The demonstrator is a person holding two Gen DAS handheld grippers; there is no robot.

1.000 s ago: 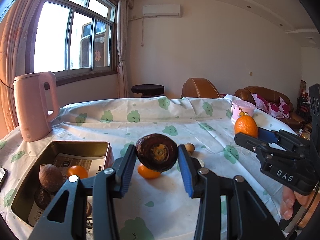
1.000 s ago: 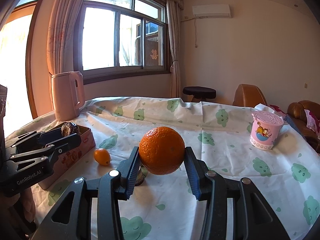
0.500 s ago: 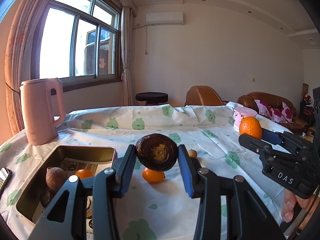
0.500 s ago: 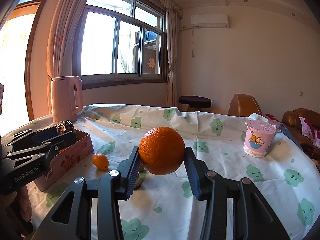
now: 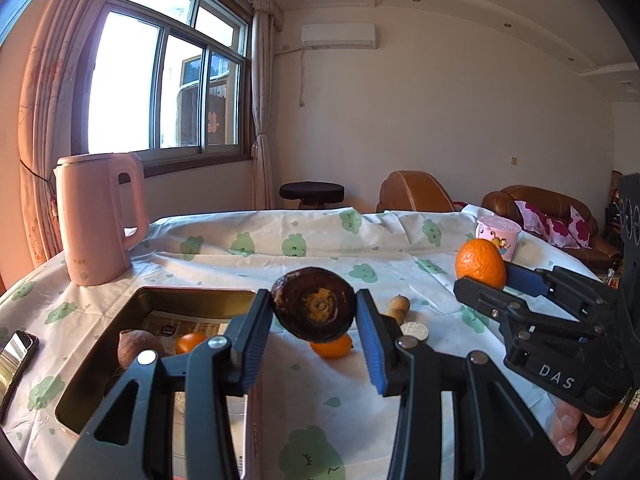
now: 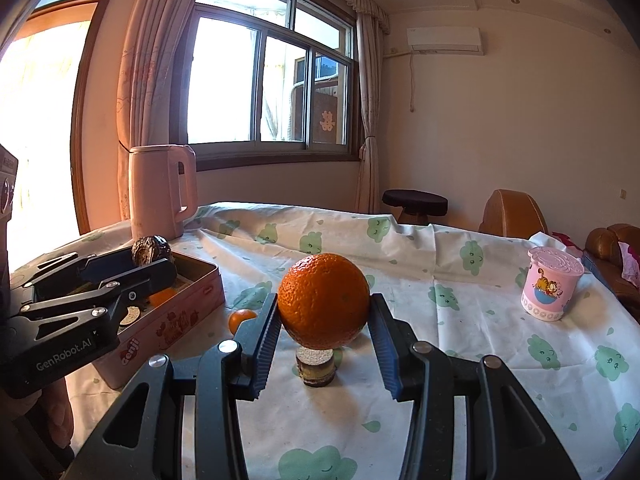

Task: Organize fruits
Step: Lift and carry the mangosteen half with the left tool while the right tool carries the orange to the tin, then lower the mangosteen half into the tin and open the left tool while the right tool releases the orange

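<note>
My left gripper is shut on a dark brown shrivelled fruit and holds it in the air beside the right end of the metal tin. The tin holds a brown fruit and a small orange. My right gripper is shut on a large orange, held above the table. The right gripper with its orange also shows in the left wrist view. A small mandarin lies on the cloth. The left gripper shows in the right wrist view.
A pink kettle stands at the far left. A pink cup stands at the far right. A small round brown piece and a small tan fruit lie mid-table. A phone lies at the left edge.
Both grippers have risen and tilted slightly, still holding their fruit. The tin and mandarin sit lower in both views.
</note>
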